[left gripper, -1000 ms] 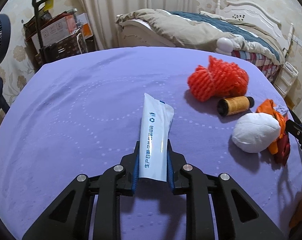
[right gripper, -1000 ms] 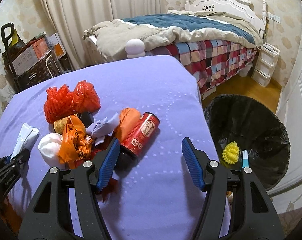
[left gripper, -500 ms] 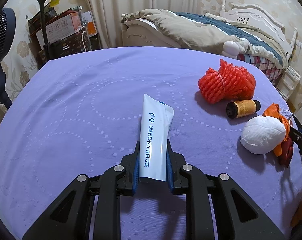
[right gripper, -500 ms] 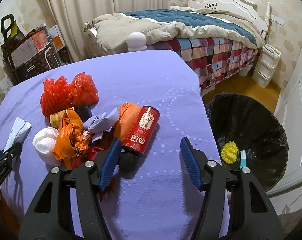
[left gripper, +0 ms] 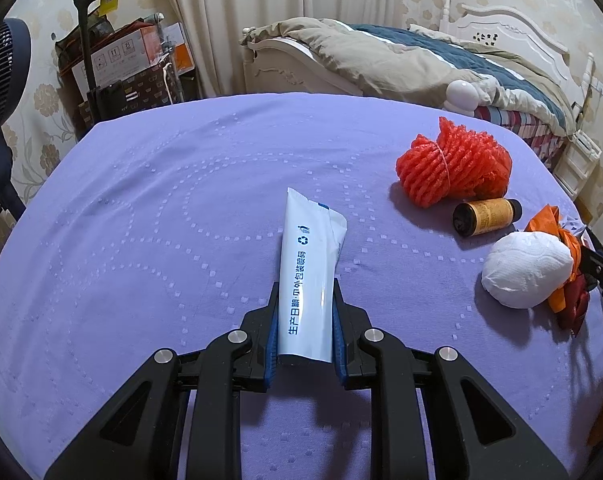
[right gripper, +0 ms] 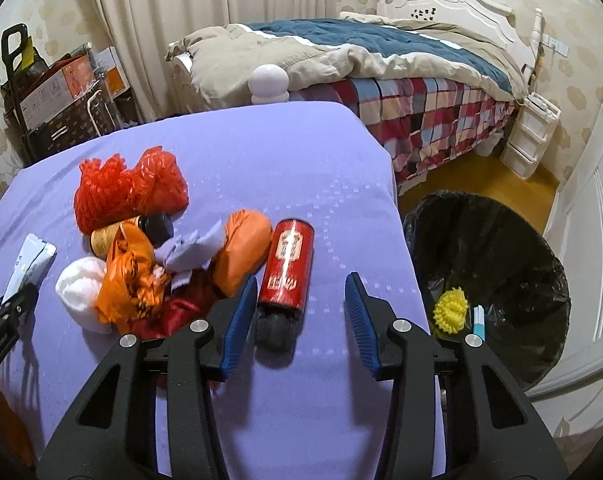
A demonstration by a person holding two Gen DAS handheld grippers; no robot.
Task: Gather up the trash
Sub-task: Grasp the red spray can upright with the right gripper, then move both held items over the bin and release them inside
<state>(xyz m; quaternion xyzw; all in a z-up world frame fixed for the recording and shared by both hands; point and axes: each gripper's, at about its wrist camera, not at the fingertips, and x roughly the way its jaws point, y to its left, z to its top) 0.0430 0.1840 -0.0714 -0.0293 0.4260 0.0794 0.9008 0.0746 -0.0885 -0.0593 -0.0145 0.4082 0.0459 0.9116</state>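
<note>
Your left gripper (left gripper: 305, 320) clamps the soft, light tube (left gripper: 311, 276). Your right gripper (right gripper: 299, 312) is closing around the rigid, rollable red can (right gripper: 287, 268), not yet pinching; grab mid-body.

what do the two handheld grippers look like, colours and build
Both match: the left gripper and right gripper are matte black plastic with triangular cut-outs in the forked arms, round silver bolts at the pivots, and ribbed blue pads lining the inner faces of the fingers. No cables, hands or sleeves show.
</note>
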